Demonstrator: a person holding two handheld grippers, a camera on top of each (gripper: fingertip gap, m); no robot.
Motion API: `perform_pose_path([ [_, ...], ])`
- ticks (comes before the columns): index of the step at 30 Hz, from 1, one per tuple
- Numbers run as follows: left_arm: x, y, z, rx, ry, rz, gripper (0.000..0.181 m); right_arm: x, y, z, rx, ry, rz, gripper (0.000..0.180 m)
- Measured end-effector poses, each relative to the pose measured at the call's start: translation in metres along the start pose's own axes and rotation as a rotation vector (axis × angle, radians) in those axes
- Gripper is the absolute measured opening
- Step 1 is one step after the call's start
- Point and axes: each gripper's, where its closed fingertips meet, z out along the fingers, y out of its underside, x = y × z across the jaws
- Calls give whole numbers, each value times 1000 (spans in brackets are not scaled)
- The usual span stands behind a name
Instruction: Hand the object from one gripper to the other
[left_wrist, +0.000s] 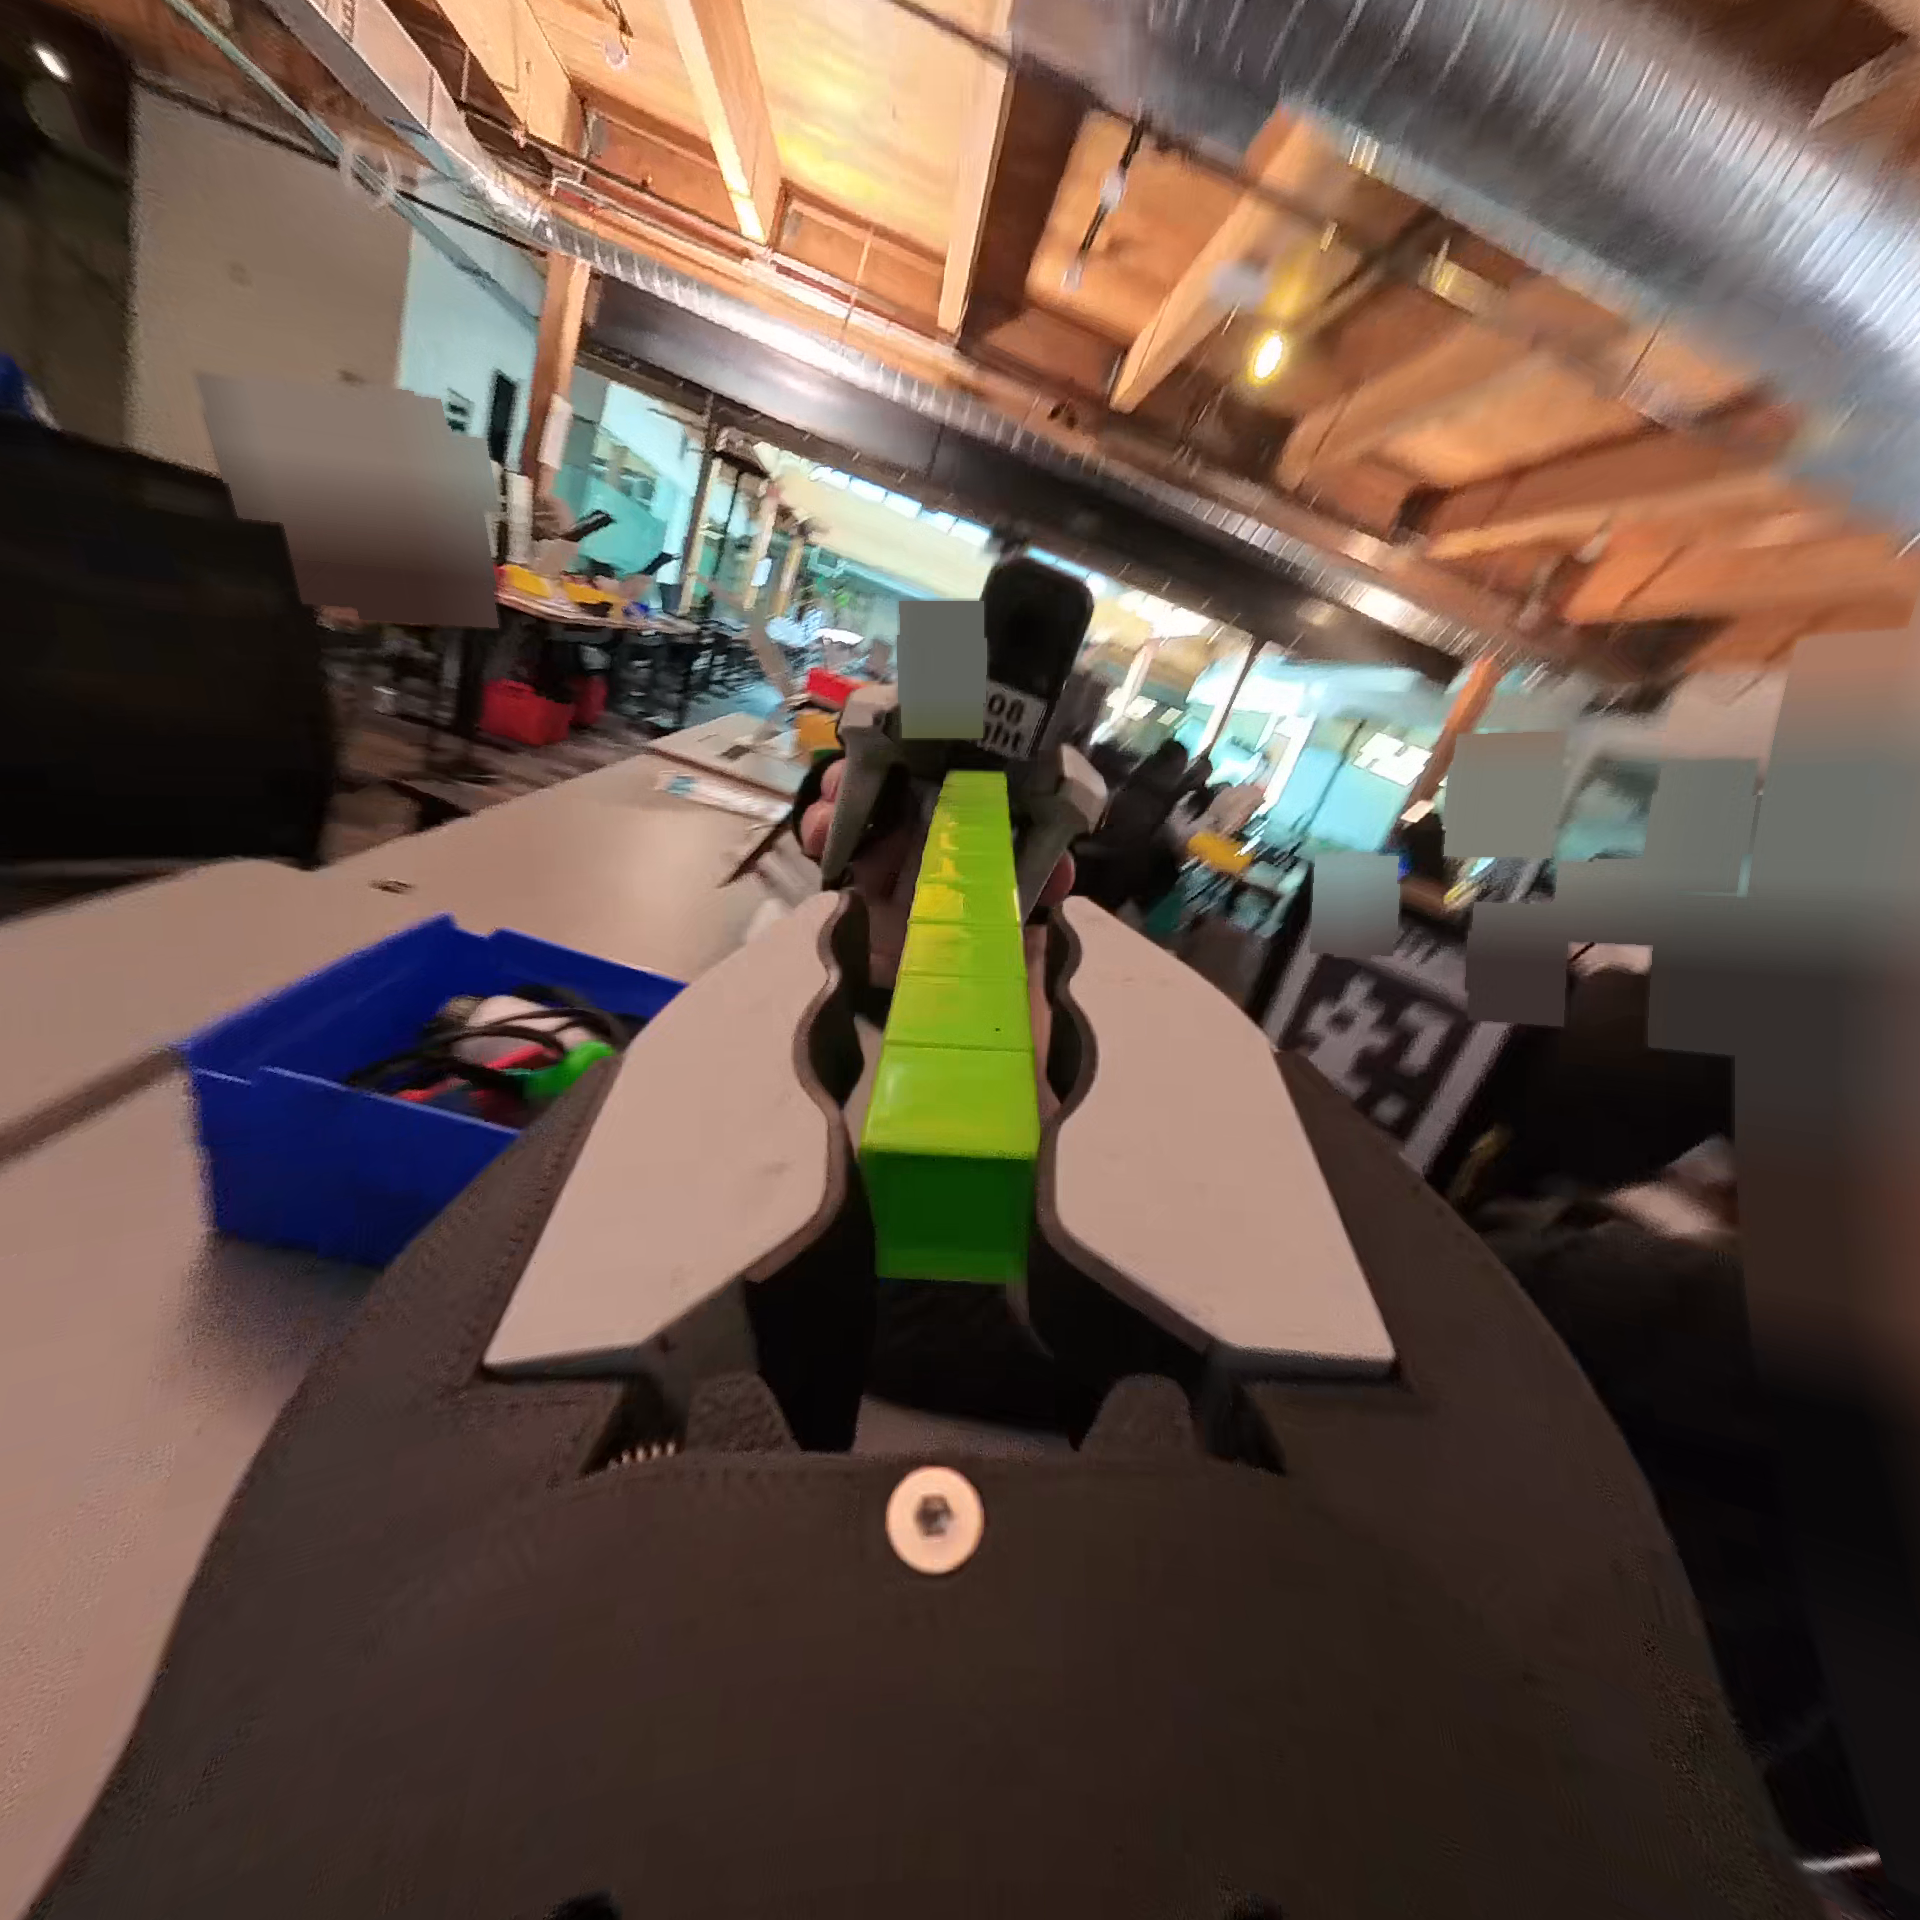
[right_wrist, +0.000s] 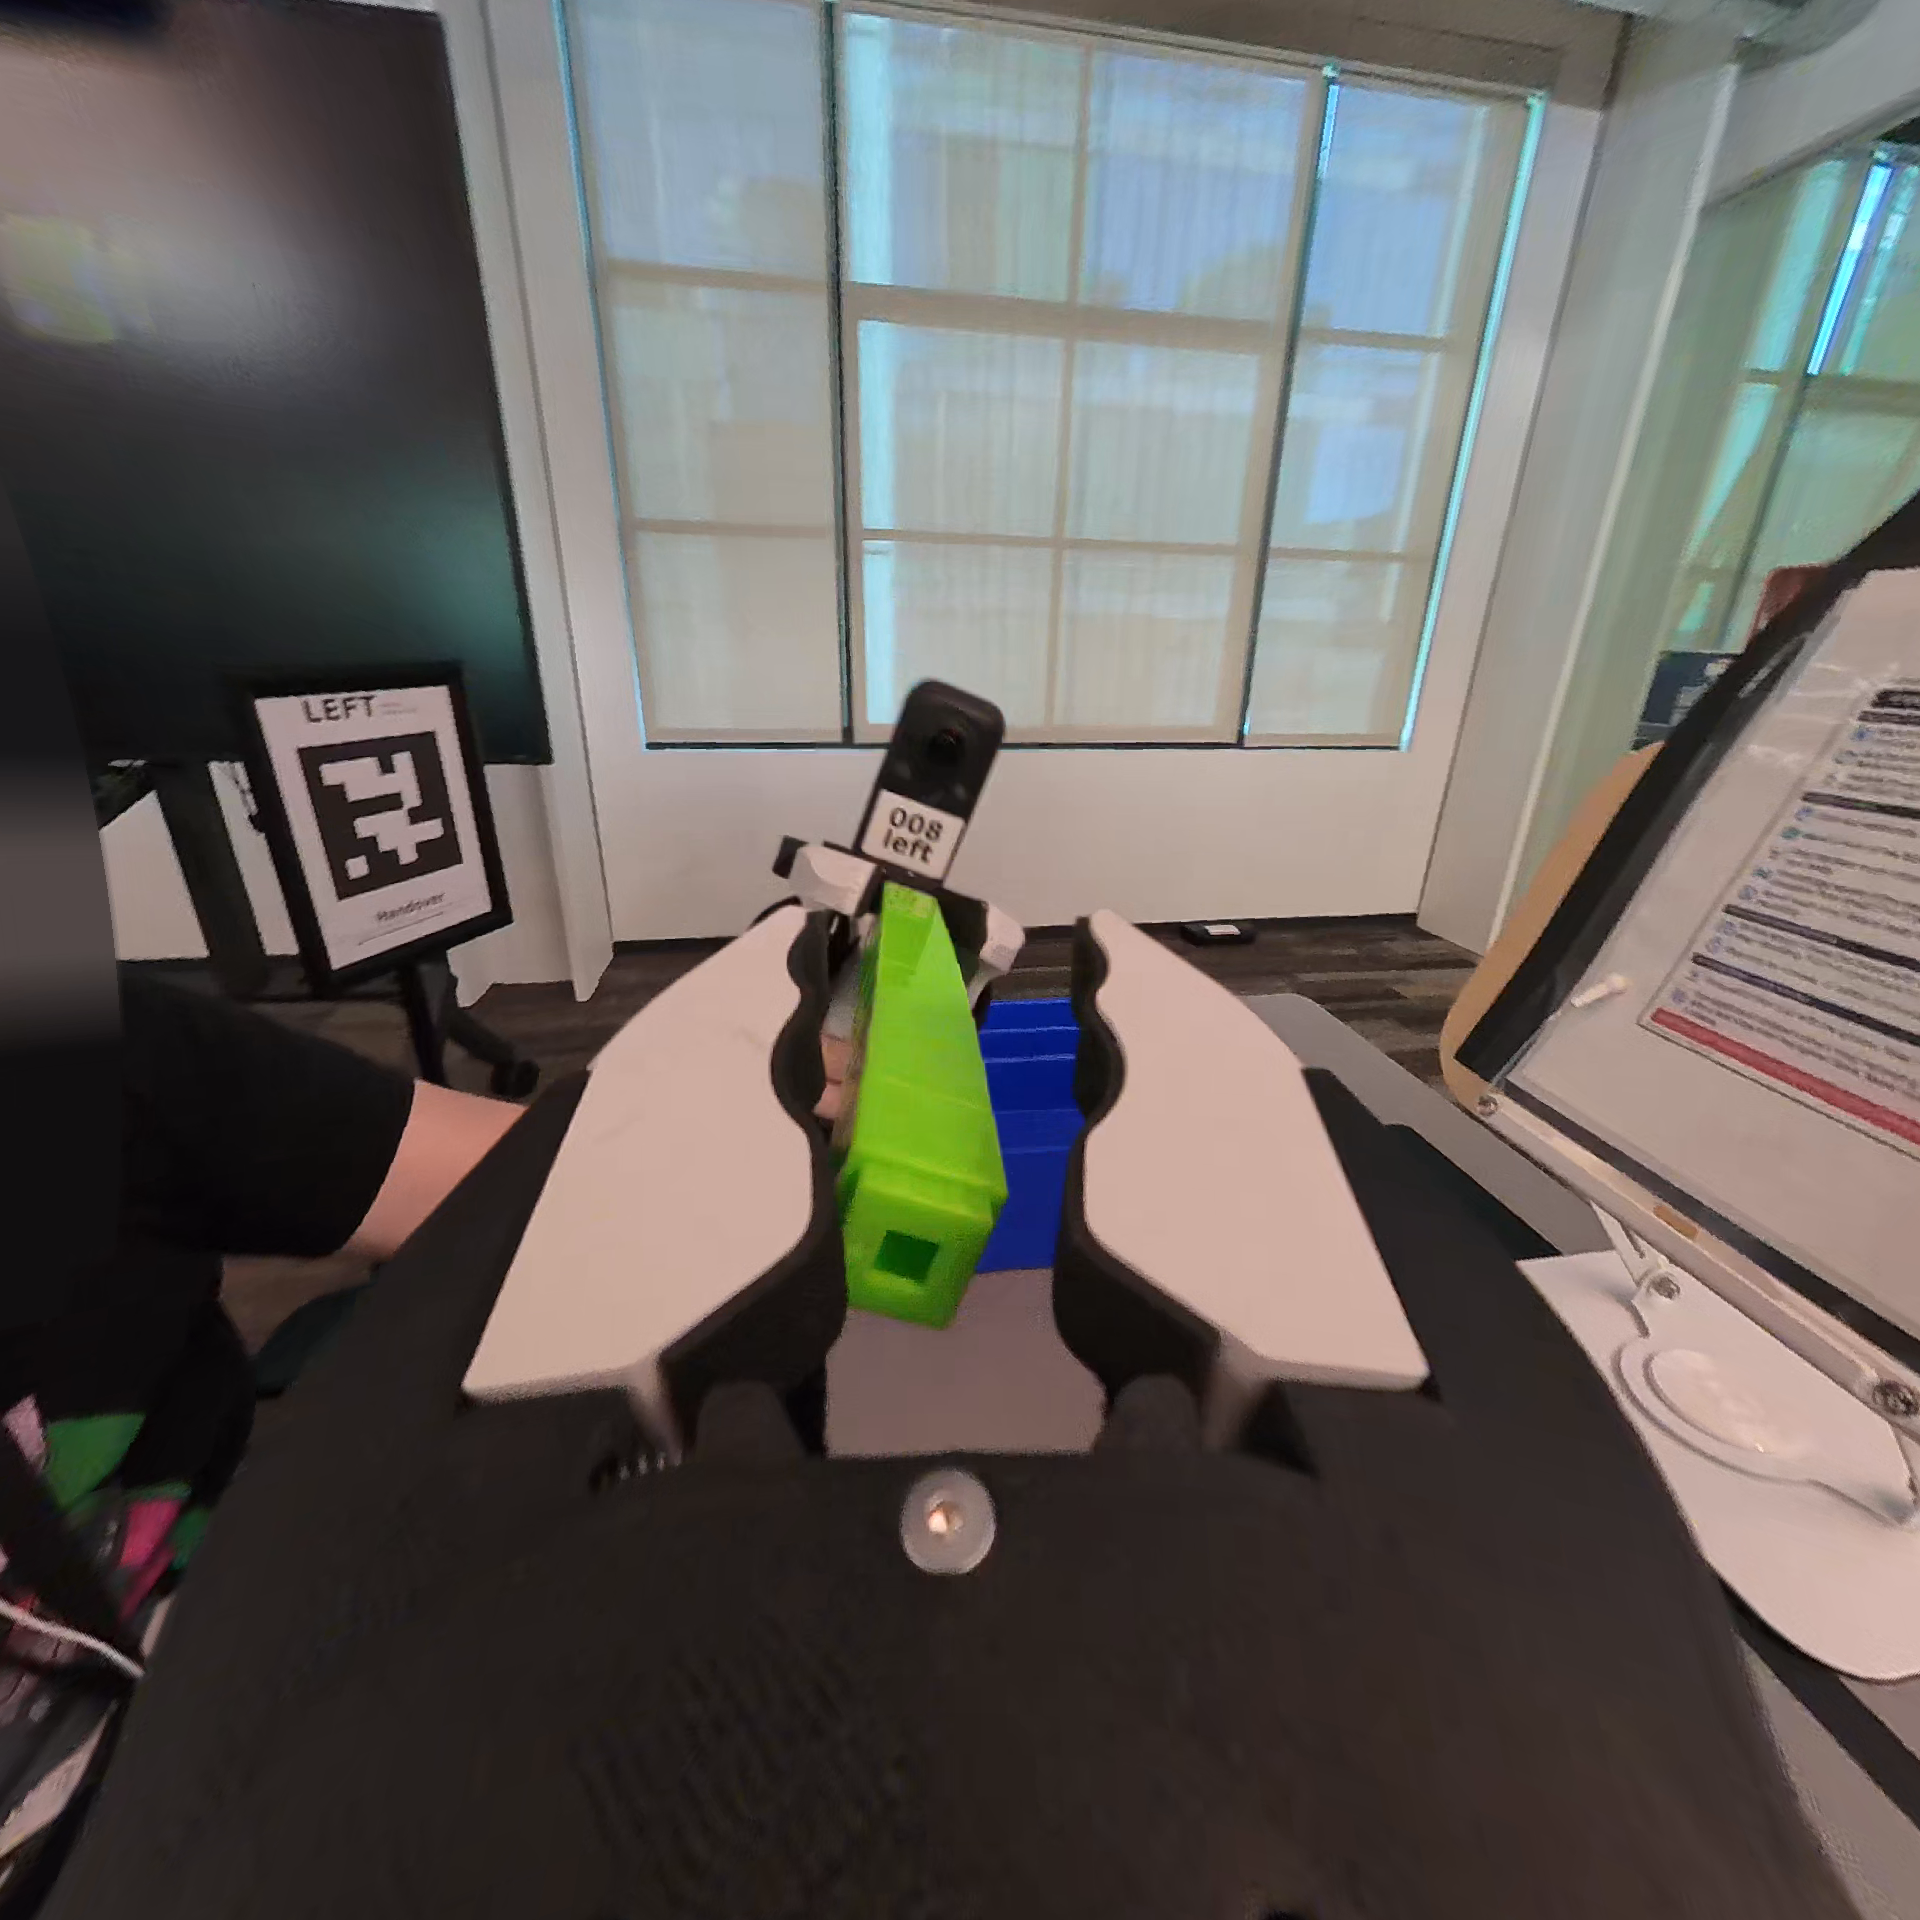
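We hold the long bright-green segmented plastic bar (left_wrist: 951, 1049) clamped at its near end in our left gripper (left_wrist: 948, 1039). Our right gripper (right_wrist: 940, 1081) stands apart around the far end. It looks light, stiff, smooth; grip the flat sides squarely.

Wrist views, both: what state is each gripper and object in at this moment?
green bar, in the air, reaching from one gripper to the other
left gripper, fingers shut on the green bar
right gripper, fingers open around the green bar, gap on one side
blue bin, upright, holding cables
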Motion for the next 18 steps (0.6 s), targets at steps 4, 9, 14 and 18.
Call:
perform_pose_path([
  [4, -27, 3, -4, 74, 57, -293, 32, 20, 8, 0, -31, 108, 41, 47],
  [9, -49, 7, -8, 110, 48, -412, 32, 43, 30, -2, -105, 172, 150, 41],
  [14, -49, 4, -11, 81, -33, -250, 32, 48, 53, -1, -212, 164, 332, 40],
  [18, -35, 4, -11, -6, -48, -81, 33, 30, 48, 0, -211, -3, 469, 24],
])
